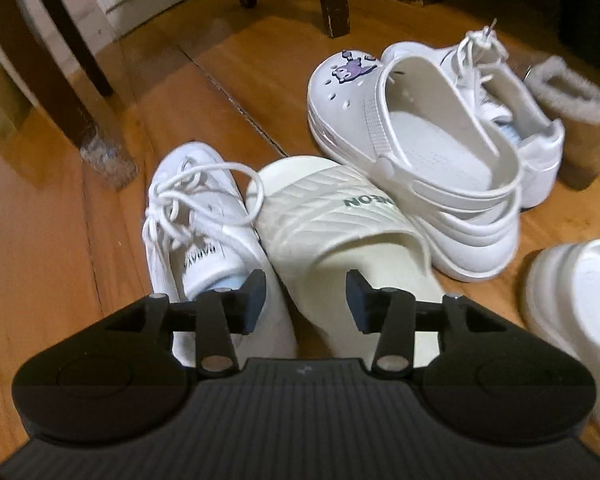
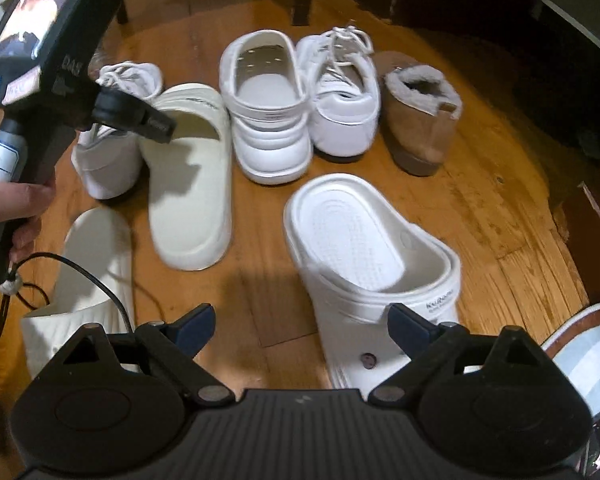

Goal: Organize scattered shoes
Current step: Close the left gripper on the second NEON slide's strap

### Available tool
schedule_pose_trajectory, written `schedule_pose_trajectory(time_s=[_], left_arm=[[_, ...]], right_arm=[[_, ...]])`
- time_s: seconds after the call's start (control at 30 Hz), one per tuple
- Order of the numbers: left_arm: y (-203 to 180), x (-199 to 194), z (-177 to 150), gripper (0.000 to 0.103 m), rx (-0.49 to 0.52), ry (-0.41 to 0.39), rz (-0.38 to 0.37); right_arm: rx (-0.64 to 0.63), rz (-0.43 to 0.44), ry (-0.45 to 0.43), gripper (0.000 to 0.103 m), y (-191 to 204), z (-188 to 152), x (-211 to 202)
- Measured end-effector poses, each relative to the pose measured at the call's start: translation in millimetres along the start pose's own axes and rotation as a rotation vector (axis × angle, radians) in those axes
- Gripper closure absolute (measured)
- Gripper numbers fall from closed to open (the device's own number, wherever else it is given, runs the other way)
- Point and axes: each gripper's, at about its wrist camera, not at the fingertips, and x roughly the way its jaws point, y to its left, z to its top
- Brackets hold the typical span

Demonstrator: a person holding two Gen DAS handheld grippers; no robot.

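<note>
My left gripper point(image 1: 306, 300) is open low over a cream slide point(image 1: 332, 216) and a white laced sneaker point(image 1: 196, 208) lying side by side. One finger sits over the sneaker's collar, the other over the slide's footbed. Behind them lie a white clog with a purple charm point(image 1: 400, 120), a second white sneaker point(image 1: 480, 64) and a tan fur-lined boot point(image 1: 572, 120). My right gripper point(image 2: 302, 328) is open, hovering at the toe of another white clog point(image 2: 360, 240). A second cream slide point(image 2: 92, 264) lies at the lower left.
Everything rests on a wooden floor point(image 2: 500, 208). Dark chair legs point(image 1: 332, 0) stand behind the shoes. A hand point(image 2: 12, 208) holds the left gripper's handle at the left edge. Dark furniture point(image 2: 480, 4) lines the back right, and a pale object point(image 2: 588, 344) sits at the lower right.
</note>
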Motion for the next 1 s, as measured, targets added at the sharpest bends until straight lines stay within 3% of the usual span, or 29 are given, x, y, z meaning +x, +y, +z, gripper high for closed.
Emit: schedule_pose_trajectory(time_s=[0.23,0.27,0.33,0.4,0.6,1.0], left_arm=[[-18.7,21.1,15.9,0.053,0.093,-0.019,0.072],[-17.4,22.9,18.9,0.066,0.075,-0.025,0.088],[-15.8,24.0,21.8,0.079,0.048,-0.030,0.136],[-17.1,20.1,23.2,0.080,0.043,-0.039,0.170],[-8.7,-10.6,5.4,0.082,-0.022,-0.085,0.113],[-17.4,-85.9,-57.3,0.086,-0.067,-0.147,0.033]], right_arm=[[-0.008,0.018,0.007,0.008,0.5,-3.6,-3.5],[-0.009,0.021,0.007,0.008,0.5,-3.9,-4.1],[-0.023,0.017,0.000,0.008,2.9,-4.9,-5.6],[-0.032,0.014,-0.008,0.008,4.1,-4.7,-7.1],[-0.021,0.025,-0.004,0.008,4.3,-1.1,-9.2],[-0.108,0.147,0.068,0.008,11.4,-12.1,-39.5]])
